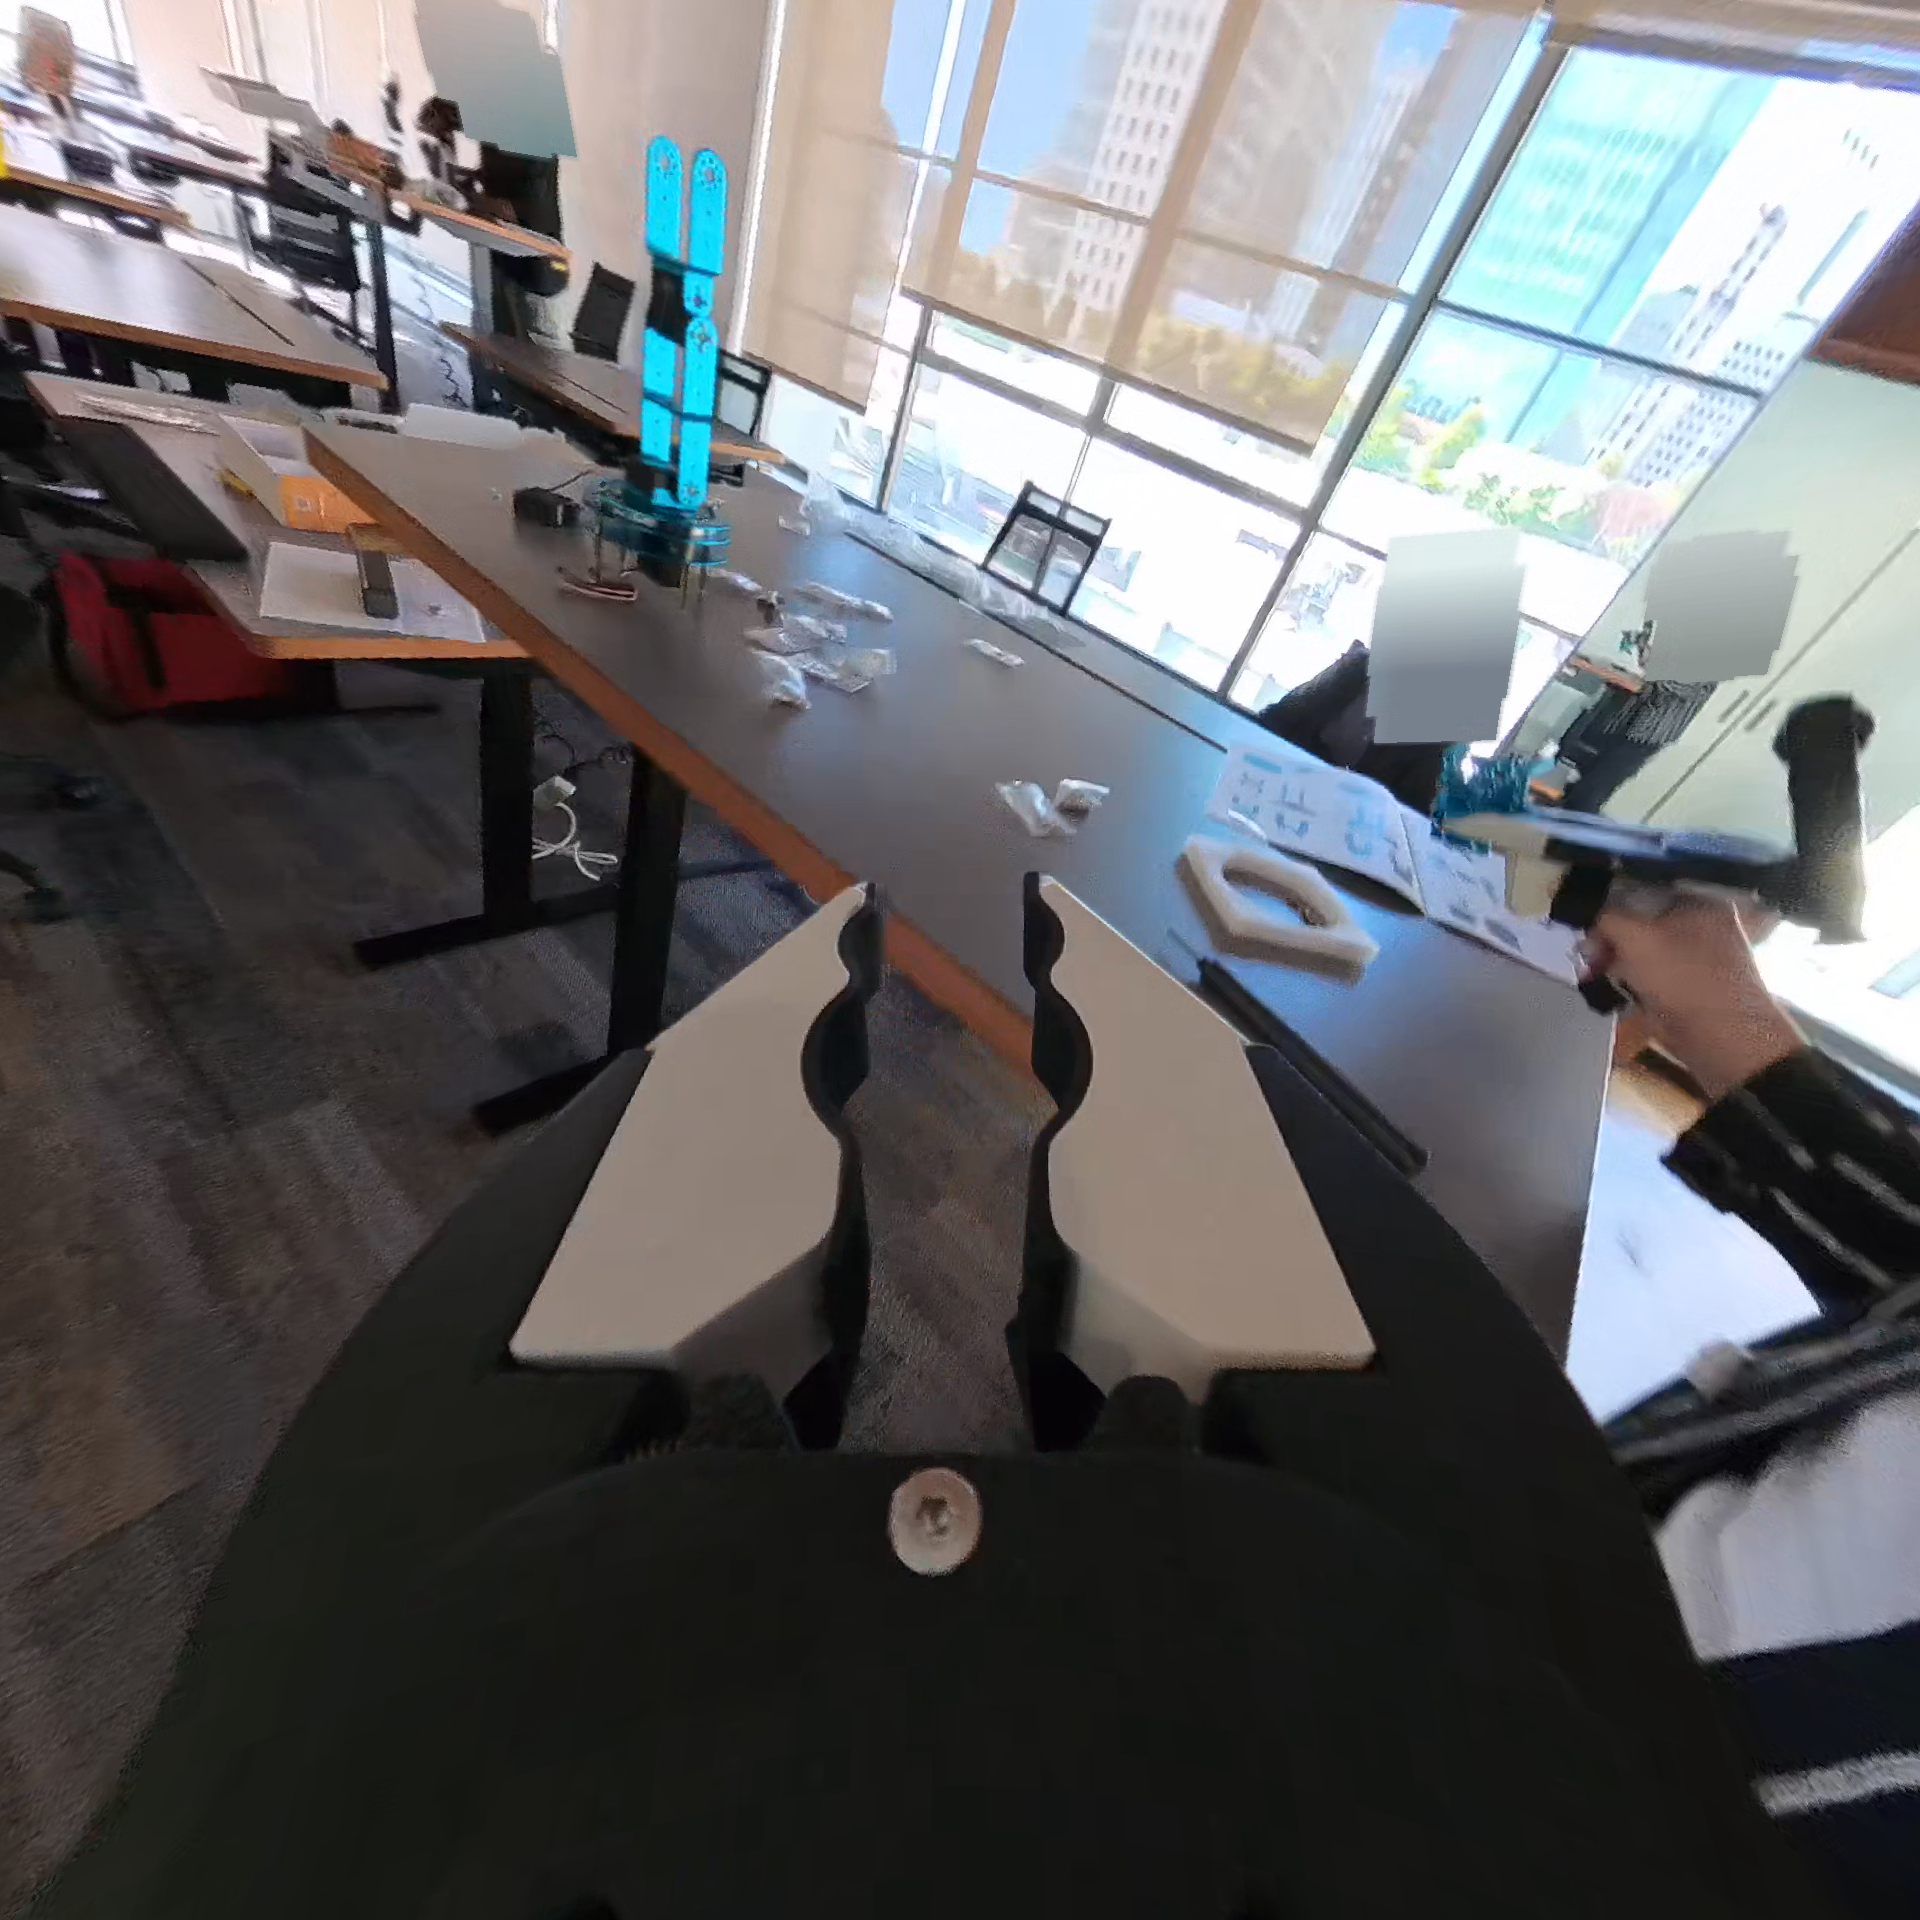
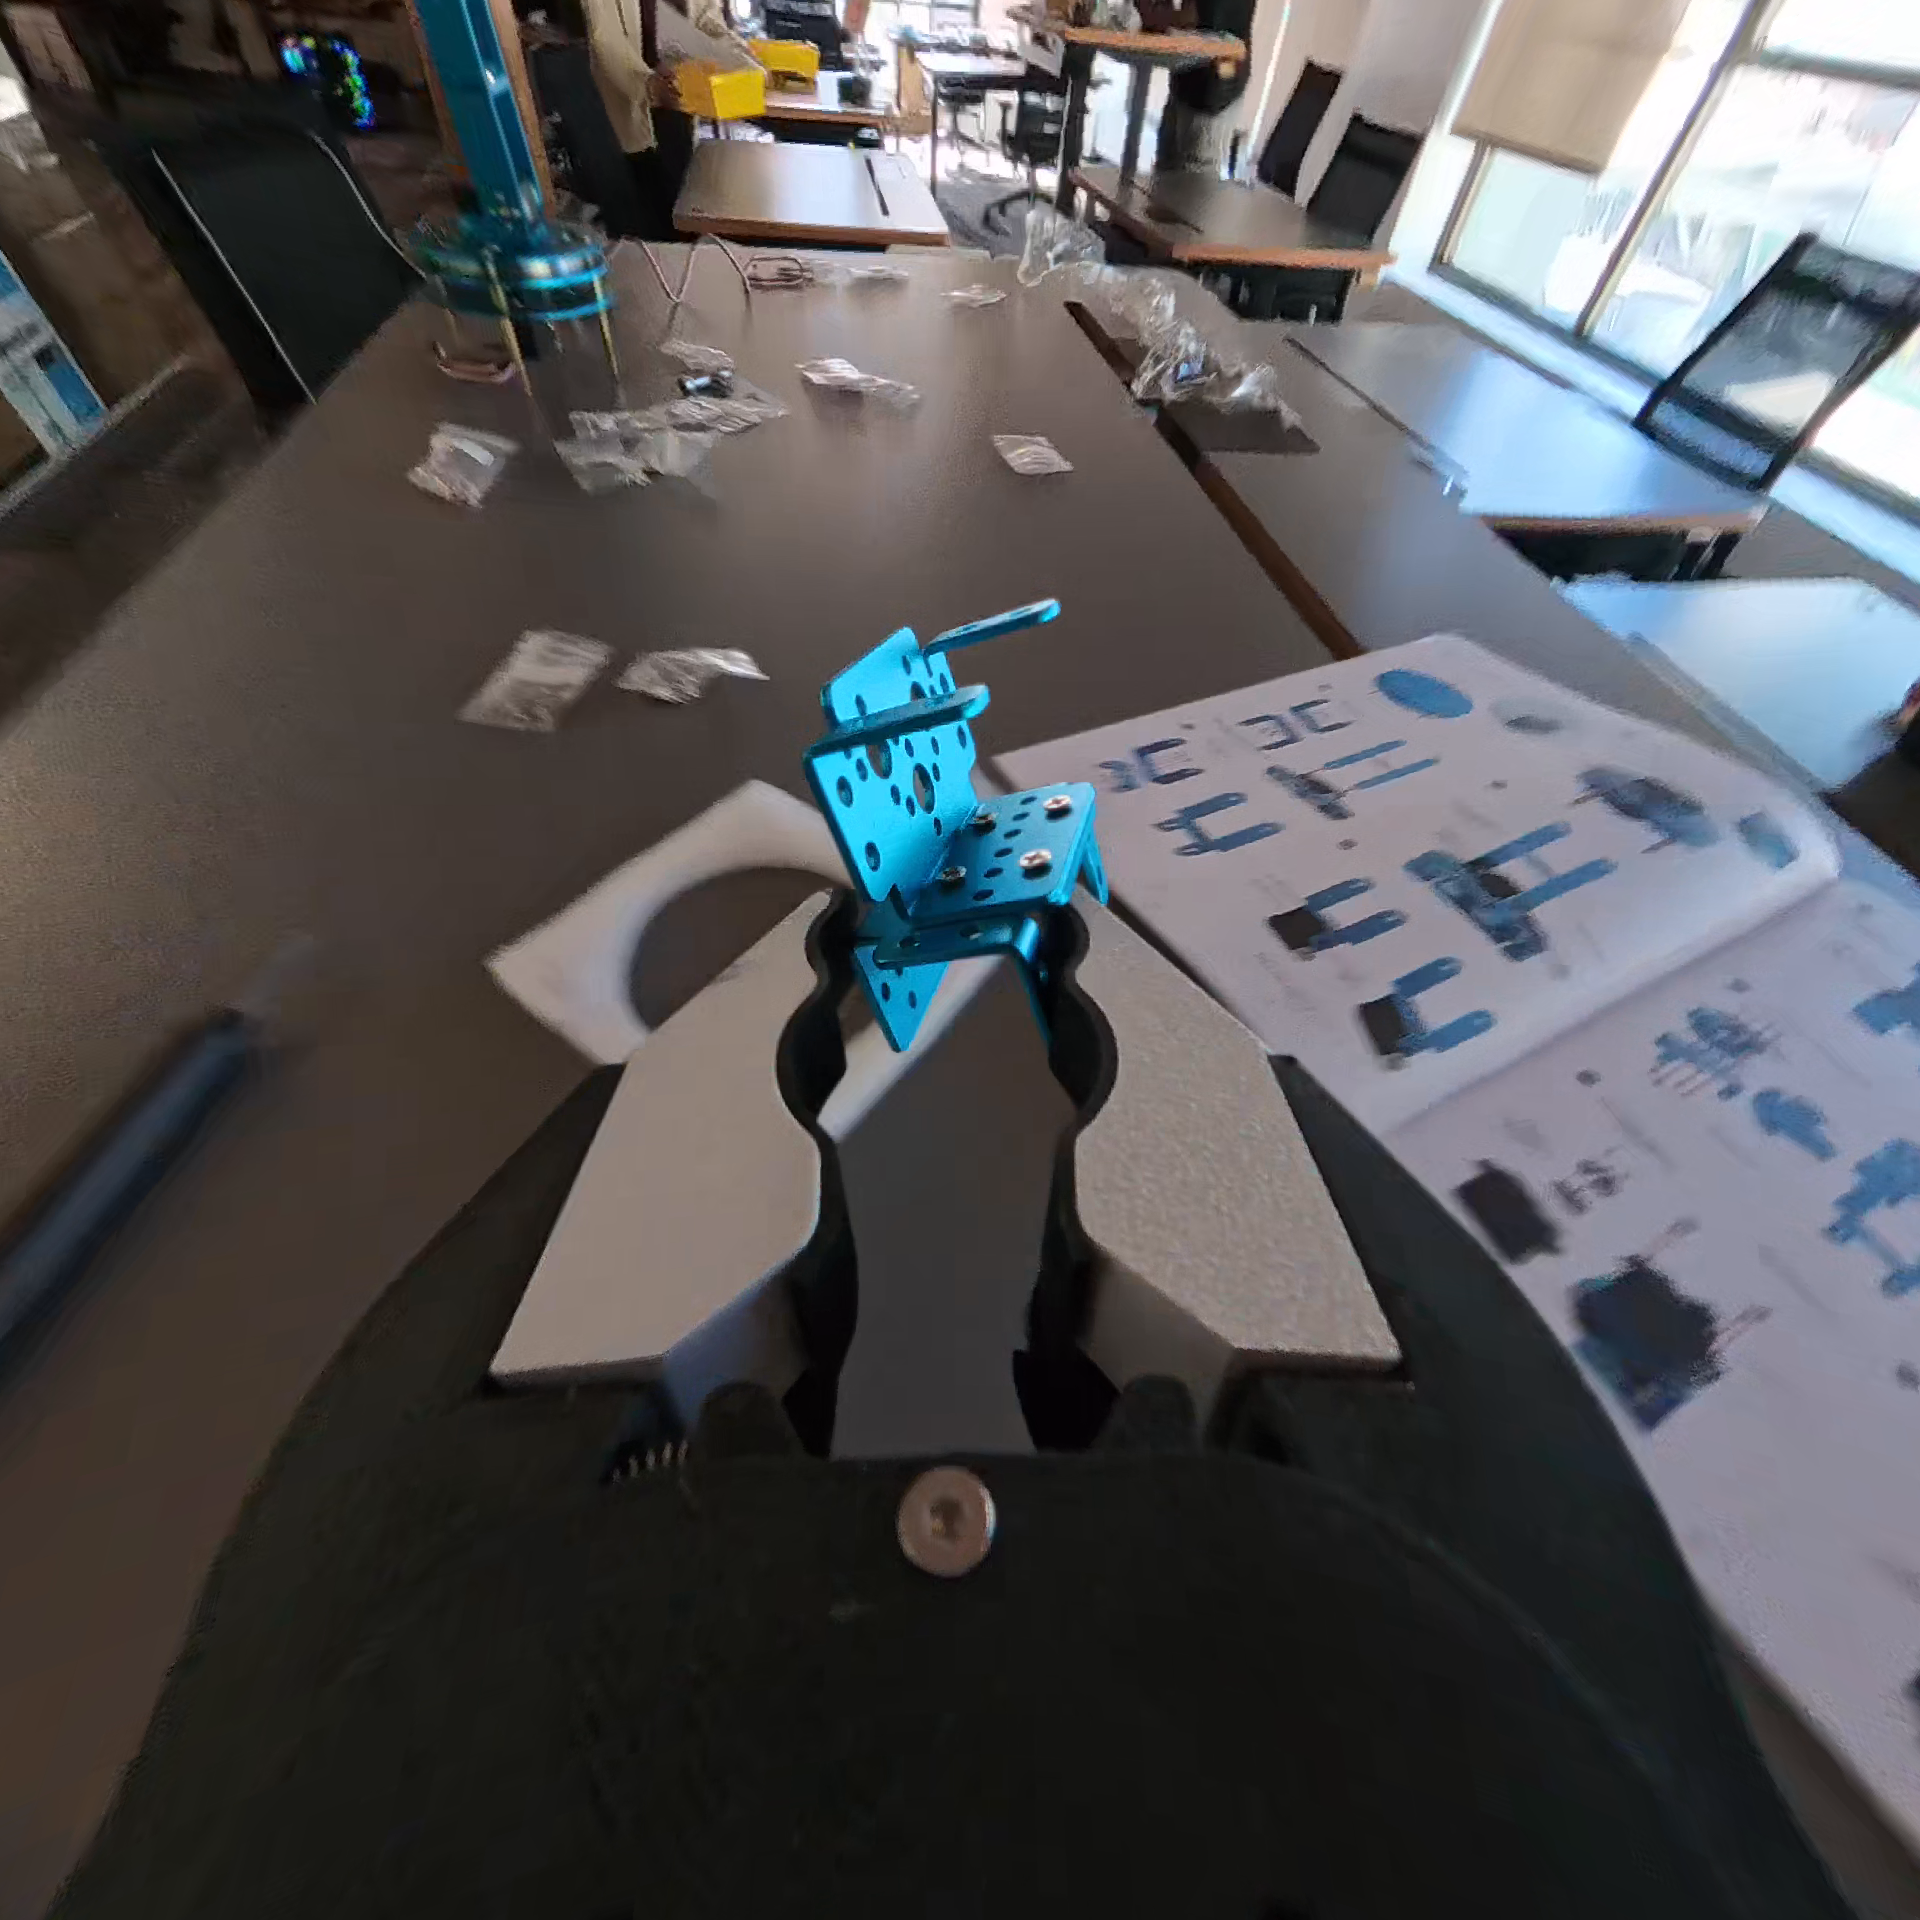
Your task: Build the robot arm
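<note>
Right wrist view: right gripper (image 2: pixel 951 935) clamps blue bracket assembly (image 2: pixel 940 821) at its fingertips, upright; left gripper (image 1: pixel 951 904) empty, jaws parted narrowly.

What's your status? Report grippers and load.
Left gripper open, empty, off table edge. Right gripper shut on blue bracket assembly, above foam piece and manual.
</note>
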